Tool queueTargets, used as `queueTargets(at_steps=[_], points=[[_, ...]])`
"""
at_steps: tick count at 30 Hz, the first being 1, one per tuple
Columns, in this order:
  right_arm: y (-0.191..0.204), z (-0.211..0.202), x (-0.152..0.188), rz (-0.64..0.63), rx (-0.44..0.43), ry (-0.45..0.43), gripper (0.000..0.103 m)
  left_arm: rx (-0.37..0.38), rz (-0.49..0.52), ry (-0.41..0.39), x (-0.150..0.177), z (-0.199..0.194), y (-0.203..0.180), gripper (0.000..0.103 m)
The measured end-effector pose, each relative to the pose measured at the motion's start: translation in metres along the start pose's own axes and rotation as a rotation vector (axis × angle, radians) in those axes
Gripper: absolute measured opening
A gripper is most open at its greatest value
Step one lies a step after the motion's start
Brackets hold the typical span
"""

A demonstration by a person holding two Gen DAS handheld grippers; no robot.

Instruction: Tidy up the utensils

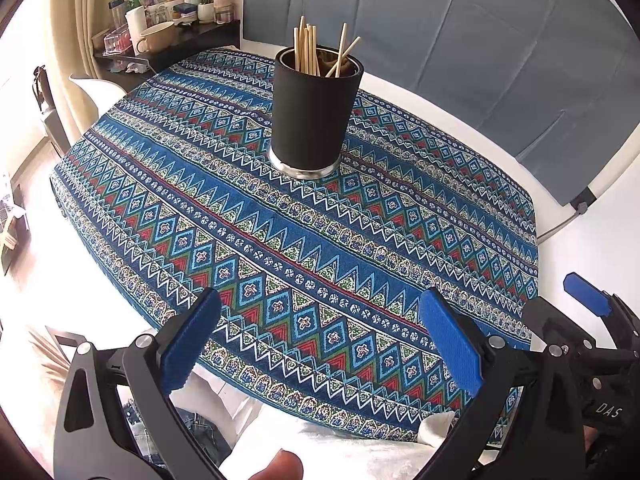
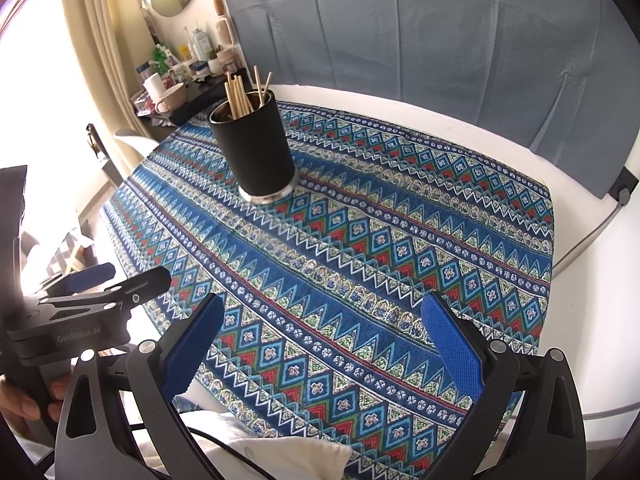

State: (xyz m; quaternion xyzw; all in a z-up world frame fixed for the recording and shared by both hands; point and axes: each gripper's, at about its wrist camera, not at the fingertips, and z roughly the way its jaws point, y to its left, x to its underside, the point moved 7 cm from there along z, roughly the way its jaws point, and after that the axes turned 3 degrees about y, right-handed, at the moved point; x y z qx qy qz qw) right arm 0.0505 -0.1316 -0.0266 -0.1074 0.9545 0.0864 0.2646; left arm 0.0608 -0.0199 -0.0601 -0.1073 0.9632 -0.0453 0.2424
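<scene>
Black cup upright near the far middle of a blue patterned tablecloth, holding a bunch of wooden chopsticks, most leaning left, two crossed at right. Left gripper low over the near cloth edge, blue pads wide apart, nothing between. Right gripper alongside, fingers likewise spread and empty. Cluttered dark shelf far left, items possibly bottles and mugs
</scene>
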Motion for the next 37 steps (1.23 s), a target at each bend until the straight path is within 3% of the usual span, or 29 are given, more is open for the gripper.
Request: queueTargets(at_steps=[37], points=[[-0.0057,0.0055,-0.0006,0.022,-0.001,0.014,0.095,0.004,-0.012,-0.011,-0.0077,0.0,-0.0007,0.097]])
